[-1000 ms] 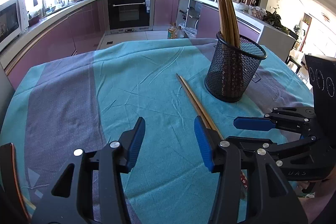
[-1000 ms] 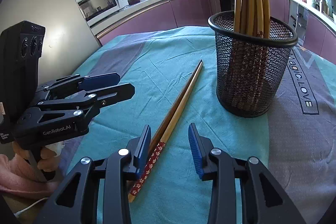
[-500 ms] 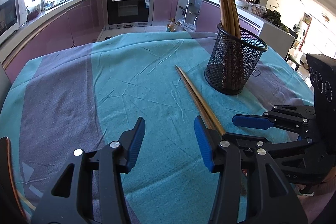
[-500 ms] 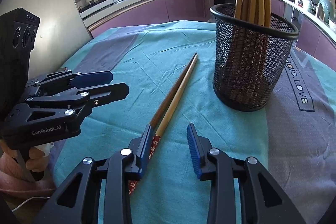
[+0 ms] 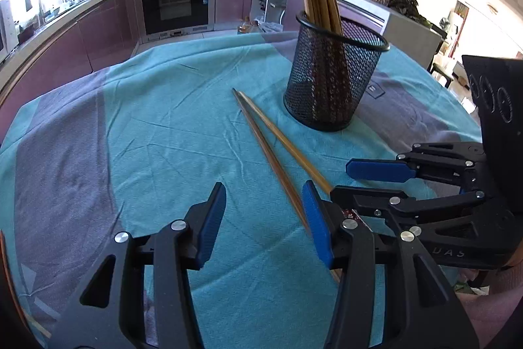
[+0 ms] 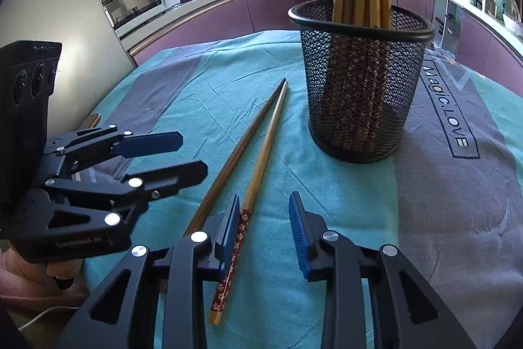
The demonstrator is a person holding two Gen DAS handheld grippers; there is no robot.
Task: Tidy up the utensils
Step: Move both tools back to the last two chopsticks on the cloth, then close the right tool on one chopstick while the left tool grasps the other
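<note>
Teal cloth (image 5: pixel 170 126) covers the table in the left wrist view. The left gripper (image 5: pixel 264 218) fills the bottom of the frame, jaws spread with only cloth between them. Two chopsticks (image 5: pixel 261 136) lie loose at centre, running from just left of the mesh cup (image 5: pixel 333 80) toward the lower right, their near ends hidden behind the left gripper's right finger. The cup stands upright at upper centre, holding more chopsticks. The right gripper (image 5: pixel 369 182) reaches in from the right edge.

From the right wrist view, the right gripper (image 6: pixel 264 228) sits at bottom centre, jaws closing; one chopstick's flowered red end lies between them against the left pad, not yet pinched. The cup is at upper right, the left gripper (image 6: pixel 189 156) at left.
</note>
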